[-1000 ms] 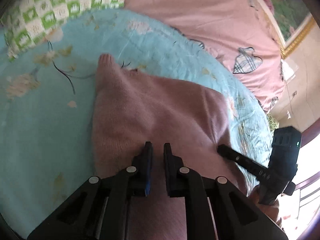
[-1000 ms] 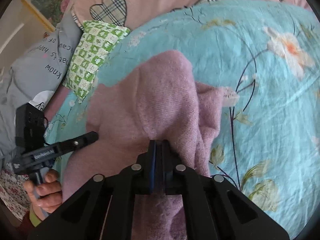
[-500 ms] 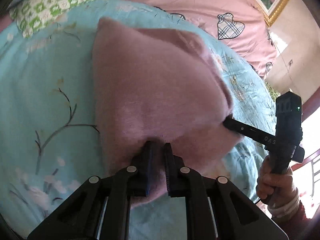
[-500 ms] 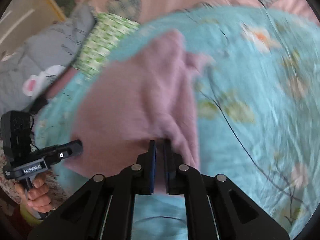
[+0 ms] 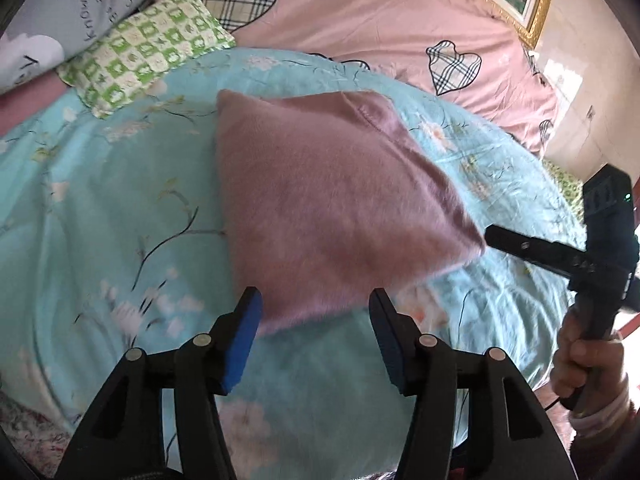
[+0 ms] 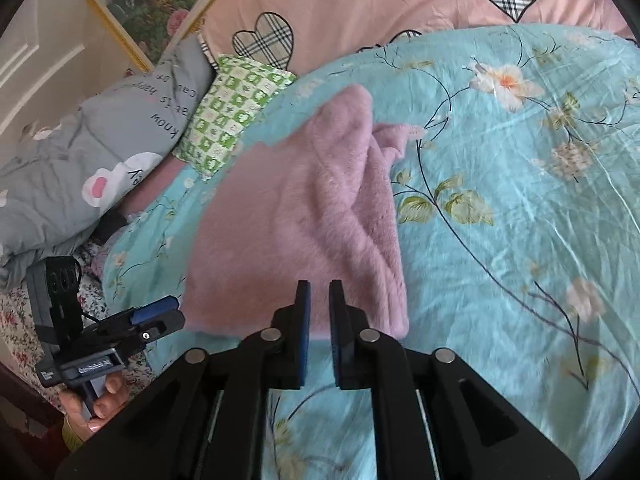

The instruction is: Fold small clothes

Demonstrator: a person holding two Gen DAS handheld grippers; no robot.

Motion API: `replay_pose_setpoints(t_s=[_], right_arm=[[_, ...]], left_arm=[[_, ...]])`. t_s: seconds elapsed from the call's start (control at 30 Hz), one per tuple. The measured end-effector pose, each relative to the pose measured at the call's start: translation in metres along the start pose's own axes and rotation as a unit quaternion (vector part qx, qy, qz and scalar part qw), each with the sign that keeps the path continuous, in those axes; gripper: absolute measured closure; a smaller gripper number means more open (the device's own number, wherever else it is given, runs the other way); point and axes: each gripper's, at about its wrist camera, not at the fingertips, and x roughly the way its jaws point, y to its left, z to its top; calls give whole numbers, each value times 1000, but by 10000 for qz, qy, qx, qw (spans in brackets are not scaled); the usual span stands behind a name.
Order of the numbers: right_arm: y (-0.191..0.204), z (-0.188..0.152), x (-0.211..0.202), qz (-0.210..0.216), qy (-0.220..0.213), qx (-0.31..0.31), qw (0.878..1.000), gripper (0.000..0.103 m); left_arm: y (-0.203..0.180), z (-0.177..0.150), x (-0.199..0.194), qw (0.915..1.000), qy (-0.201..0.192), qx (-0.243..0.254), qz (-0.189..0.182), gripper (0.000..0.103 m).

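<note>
Hovering over pink garment [image 5: 332, 208]: left tongs [image 5: 316, 300] spread wide, right tongs [image 6: 319, 292] slightly parted, nothing gripped.

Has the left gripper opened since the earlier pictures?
Yes. The left gripper, earlier nearly shut on the pink garment, now stands wide open.

The folded pink fuzzy knitted garment [image 5: 332, 208] lies on the turquoise floral bedsheet [image 5: 112, 216], in front of both grippers. The left gripper [image 5: 314, 306] stands just before the garment's near edge, with one finger at each side of the near corner. The right gripper [image 5: 496, 238] sits at the garment's right corner. Behind the garment, to the left, a green-and-white checked cushion [image 5: 148, 50] rests on the sheet's far edge, beside a grey printed quilt [image 6: 100, 152]. A pink duvet with plaid hearts [image 5: 380, 24] stretches across behind the sheet.
</note>
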Motion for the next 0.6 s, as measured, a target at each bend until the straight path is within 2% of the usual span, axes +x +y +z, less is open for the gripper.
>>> replay_pose_setpoints(t_s=[0.03, 0.1, 0.23, 0.37, 0.5, 0.6], right_arm=[[1, -5, -5, -21, -37, -29, 10000, 63], [5, -13, -14, -53, -179, -137, 9997, 45], [12, -37, -27, -345, -285, -401, 9982, 44], [15, -62, -35, -557, -293, -582, 9963, 40], [19, -77, -39, -758, -293, -788, 9936, 24], [23, -80, -40, -852, -345, -871, 9919, 16]], left_arm=[[0, -3, -2, 10000, -17, -28, 58, 39], [4, -13, -7, 9997, -43, -133, 185, 36], [8, -28, -14, 9990, -64, -230, 389, 35], [1, -41, -16, 9974, -99, -39, 717, 24], [-6, -54, -13, 9967, -36, 155, 799, 20], [-10, -62, -11, 9964, 32, 237, 808, 20]])
